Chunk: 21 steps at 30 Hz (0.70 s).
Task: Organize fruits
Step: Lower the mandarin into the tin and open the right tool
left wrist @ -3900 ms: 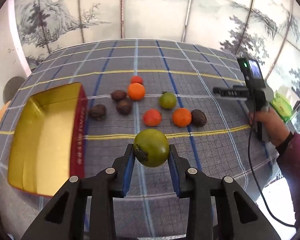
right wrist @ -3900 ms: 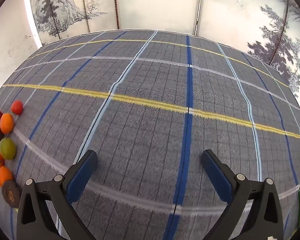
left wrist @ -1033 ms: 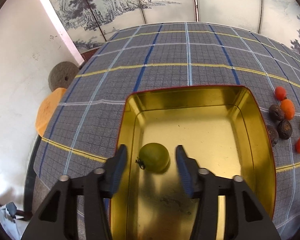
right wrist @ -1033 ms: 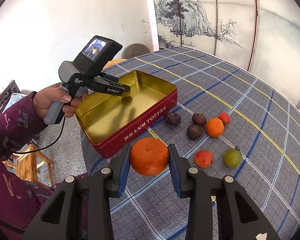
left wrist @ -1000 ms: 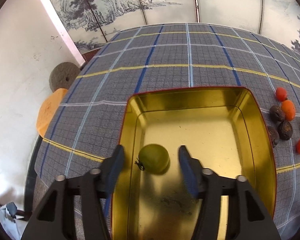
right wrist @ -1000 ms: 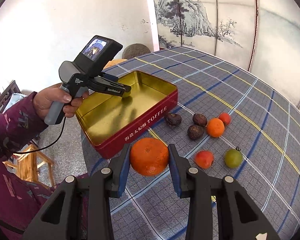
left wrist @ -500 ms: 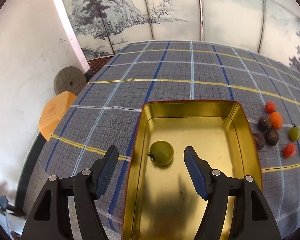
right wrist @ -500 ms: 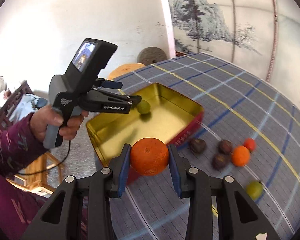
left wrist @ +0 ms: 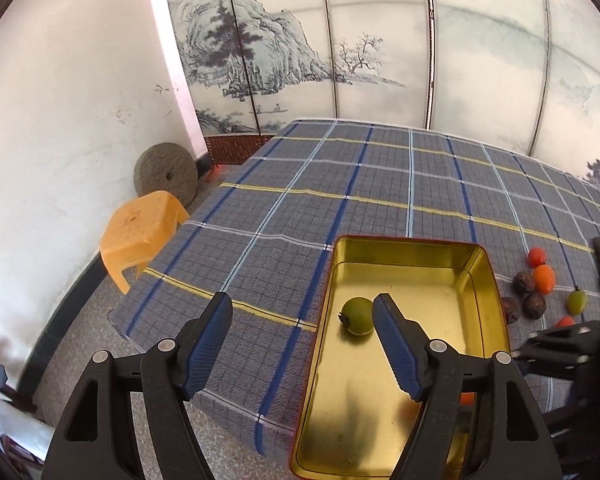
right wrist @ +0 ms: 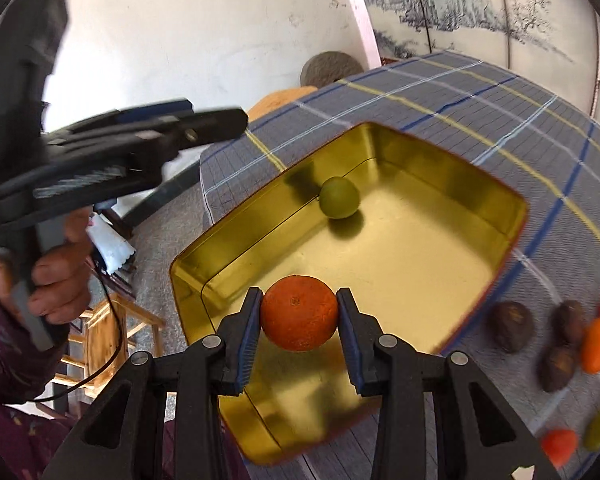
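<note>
Right gripper [right wrist: 299, 316]: clamping round, dimpled orange [right wrist: 299, 312] above gold metal tin [right wrist: 496, 200]. Left gripper [left wrist: 302, 344]: jaws just widening, empty; smooth green fruit [left wrist: 357, 315] beyond.

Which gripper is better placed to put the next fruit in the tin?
Right. The right gripper is clamped on an orange directly over the gold tin. The left gripper is empty, its jaws just opened, having left the green fruit lying in the tin.

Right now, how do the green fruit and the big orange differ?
The green fruit lies loose on the tin floor; the big orange is clamped in the right gripper above the tin. The green fruit looks smooth; the orange is pitted. Both are round.
</note>
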Motion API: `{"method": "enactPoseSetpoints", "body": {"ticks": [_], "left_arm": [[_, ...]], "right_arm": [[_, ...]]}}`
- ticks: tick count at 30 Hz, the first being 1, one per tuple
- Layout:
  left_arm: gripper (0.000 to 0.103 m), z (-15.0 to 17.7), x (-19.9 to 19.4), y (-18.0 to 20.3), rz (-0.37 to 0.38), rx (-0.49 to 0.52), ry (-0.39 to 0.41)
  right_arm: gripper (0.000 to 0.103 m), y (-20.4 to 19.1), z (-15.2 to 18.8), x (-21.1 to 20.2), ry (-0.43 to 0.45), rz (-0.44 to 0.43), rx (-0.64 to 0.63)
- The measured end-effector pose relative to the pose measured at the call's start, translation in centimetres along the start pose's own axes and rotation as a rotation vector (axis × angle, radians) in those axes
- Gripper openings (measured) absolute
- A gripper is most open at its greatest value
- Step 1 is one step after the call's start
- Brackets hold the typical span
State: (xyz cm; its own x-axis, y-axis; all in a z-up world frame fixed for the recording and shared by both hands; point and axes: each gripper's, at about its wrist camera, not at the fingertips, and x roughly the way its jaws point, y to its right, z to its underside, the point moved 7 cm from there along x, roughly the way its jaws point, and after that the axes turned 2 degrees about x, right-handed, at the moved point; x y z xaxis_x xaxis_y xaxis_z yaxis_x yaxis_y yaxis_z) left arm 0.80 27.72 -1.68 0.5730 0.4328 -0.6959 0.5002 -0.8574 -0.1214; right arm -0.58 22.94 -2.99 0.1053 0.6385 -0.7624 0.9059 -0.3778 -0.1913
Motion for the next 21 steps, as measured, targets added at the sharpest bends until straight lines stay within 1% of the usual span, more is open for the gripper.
{"method": "enactPoseSetpoints", "body": {"ticks": [10, 14, 17, 19, 20, 21], "left_arm": [[0.074, -0.4, -1.9, 0.2, 0.0, 0.011, 0.056], [0.074, -0.6, -2.8, 0.4, -0.001, 0.018, 0.081], [0.074, -0.7, -3.4, 0.6, 0.0, 0.025, 0.096], [0.074, -0.7, -3.8, 0.9, 0.0, 0.032, 0.103], [0.074, -0.8, -4.0, 1.0, -0.001, 0.036, 0.108], [0.074, -0.8, -4.2, 1.3, -0.003, 0.041, 0.114]], "right_arm": [[0.035, -0.7, -1.5, 3.4, -0.029, -0.003, 0.014], [0.037, -1.0, -2.5, 3.5, -0.007, -0.023, 0.035], [0.037, -1.3, -3.3, 2.9, 0.033, -0.031, 0.039], [0.043, -1.1, -3.8, 2.4, 0.062, -0.037, 0.049], [0.049, -1.0, -3.9, 2.0, 0.077, -0.04, 0.054], [0.052, -0.9, -4.0, 1.6, 0.091, -0.045, 0.061]]}}
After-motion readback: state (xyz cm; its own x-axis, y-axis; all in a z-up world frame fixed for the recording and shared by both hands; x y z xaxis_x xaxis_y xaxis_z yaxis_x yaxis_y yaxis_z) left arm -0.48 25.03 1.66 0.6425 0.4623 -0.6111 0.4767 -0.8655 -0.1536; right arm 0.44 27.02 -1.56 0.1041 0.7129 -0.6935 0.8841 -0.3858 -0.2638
